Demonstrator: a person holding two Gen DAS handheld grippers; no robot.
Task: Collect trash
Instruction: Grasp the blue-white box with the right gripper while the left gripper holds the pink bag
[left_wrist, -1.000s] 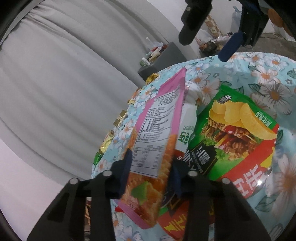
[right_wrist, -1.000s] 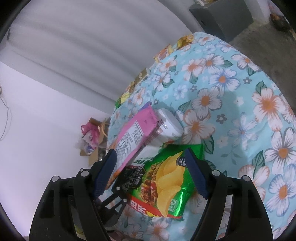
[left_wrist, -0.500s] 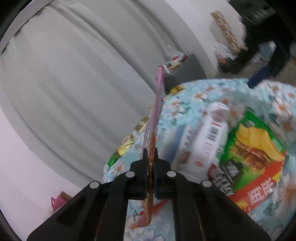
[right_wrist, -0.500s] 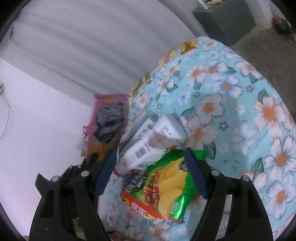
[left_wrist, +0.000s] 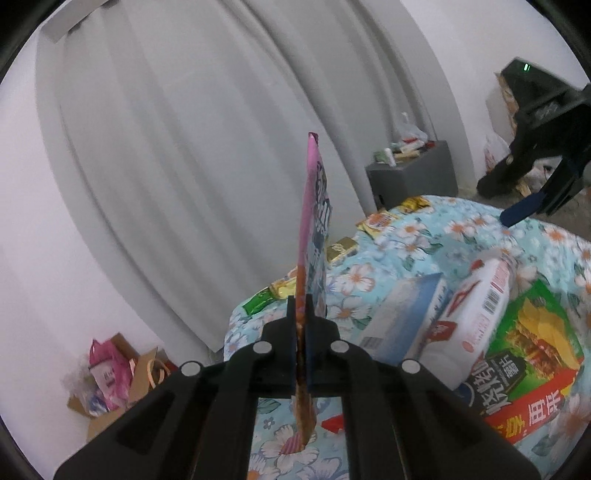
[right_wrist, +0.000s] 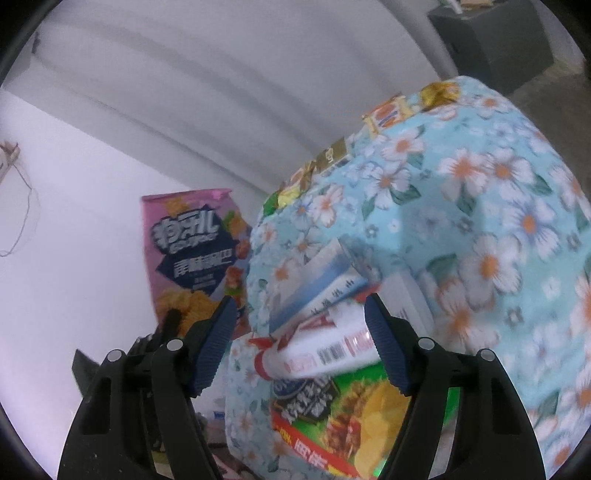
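Left tongs (left_wrist: 303, 321) clenched edge-on upon a pink snack bag (left_wrist: 314, 236), which stands upright above them and is lifted off the floral-clothed surface (left_wrist: 417, 236); in the right wrist view the same bag (right_wrist: 192, 254) hangs beyond the surface's left edge. The grip falls low on a thin, flexible film, so the tall free portion could fold over or slip out if the tongs are swung sharply. Right tongs (right_wrist: 301, 339) released, jaws spread wide and grasping nothing, poised over the nearest cluster: a white bottle (right_wrist: 321, 354) lying on its side, resting on a green chip bag (right_wrist: 354, 417) and against a blue-and-white carton (right_wrist: 317, 284). Judged risks here: the round bottle may roll or skid on the slick chip bag when the jaws close, and a closing jaw may catch the carton or the bag beneath instead, dragging the pile toward the near edge. Further off, small gold and orange wrappers (right_wrist: 391, 114) line the far rim of the surface; a tug on the cloth could tip them over. Beyond, on the floor, a cardboard box (left_wrist: 110, 391) with pink packaging and a grey cabinet (left_wrist: 413, 177); whether either receives the trash cannot be told.
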